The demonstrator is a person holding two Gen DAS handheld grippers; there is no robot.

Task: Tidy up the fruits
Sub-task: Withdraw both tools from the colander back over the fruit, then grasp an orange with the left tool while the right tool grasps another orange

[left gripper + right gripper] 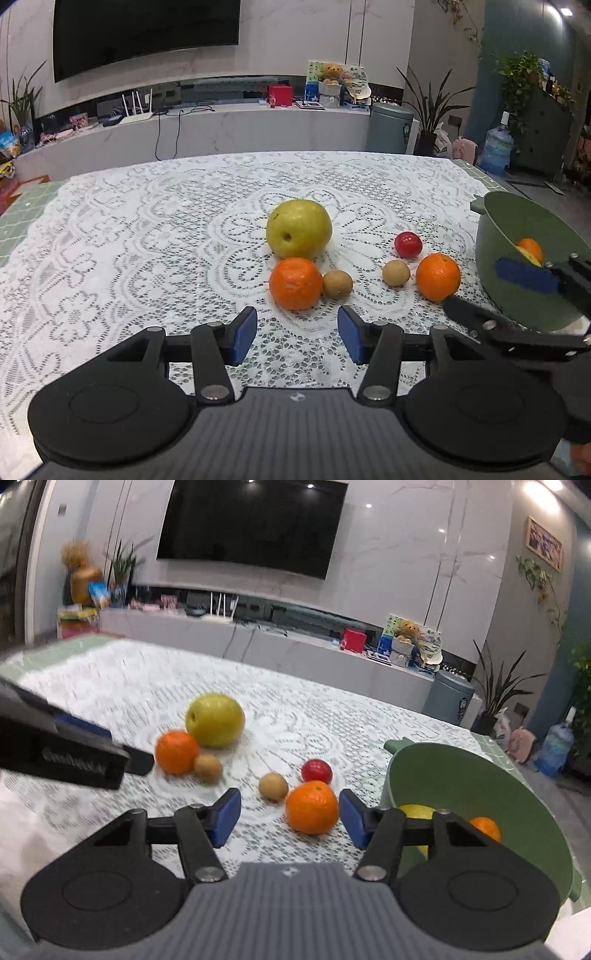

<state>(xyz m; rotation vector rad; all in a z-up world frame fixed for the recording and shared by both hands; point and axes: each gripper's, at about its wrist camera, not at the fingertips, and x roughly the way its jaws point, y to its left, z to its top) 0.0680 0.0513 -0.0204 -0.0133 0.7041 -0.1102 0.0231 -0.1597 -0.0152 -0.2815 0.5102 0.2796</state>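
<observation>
On the lace tablecloth [147,240] lie a yellow-green pear [298,229], an orange [295,283] with a kiwi [337,283] beside it, a tan round fruit [396,273], a red tomato [407,244] and a second orange [438,277]. A green bowl [517,236] at the right holds an orange and a yellow fruit [415,811]. My left gripper [297,334] is open and empty, just short of the first orange. My right gripper [290,818] is open and empty; the second orange [312,807] sits between its fingertips, closer to the right one.
A TV bench with a router, boxes and a plush toy stands beyond the table's far edge. A grey bin [390,127], potted plants and a water bottle [496,149] stand at the right. Green mat shows at the table's sides.
</observation>
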